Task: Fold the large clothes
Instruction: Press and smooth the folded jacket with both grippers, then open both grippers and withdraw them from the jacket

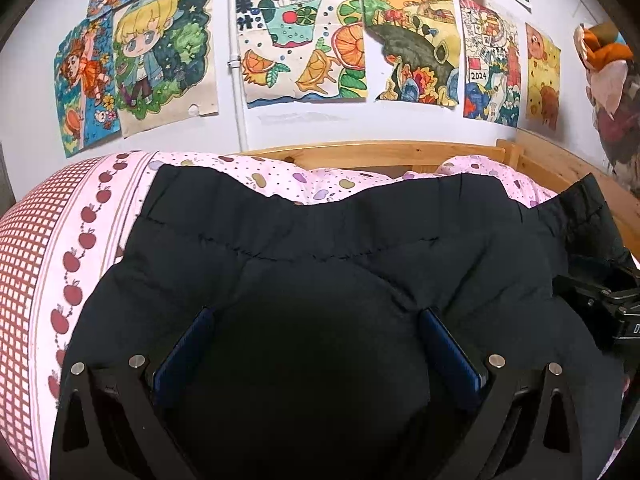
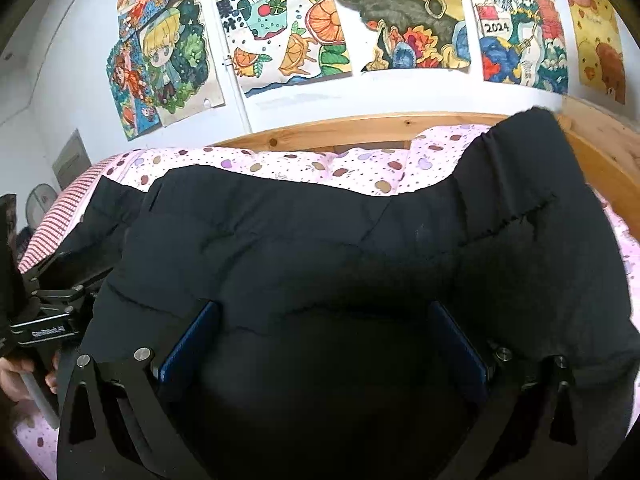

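Note:
A large black quilted jacket (image 1: 320, 240) lies spread on a pink bed; it also fills the right wrist view (image 2: 340, 232). My left gripper (image 1: 316, 316) is open wide, its blue pads (image 1: 188, 352) pressed down on the puffy fabric, which bulges between the fingers. My right gripper (image 2: 324, 312) is open in the same way, its blue pads (image 2: 188, 348) resting on the jacket. The right gripper's body shows at the right edge of the left wrist view (image 1: 600, 304); the left gripper's body shows at the left of the right wrist view (image 2: 48, 320).
The pink bedsheet (image 1: 280, 176) with fruit print covers the bed, with a red checked border (image 1: 24, 264) at left. A wooden bed frame (image 1: 360, 154) runs behind. Children's drawings (image 1: 300, 40) hang on the white wall. A stuffed toy (image 1: 604, 60) hangs at right.

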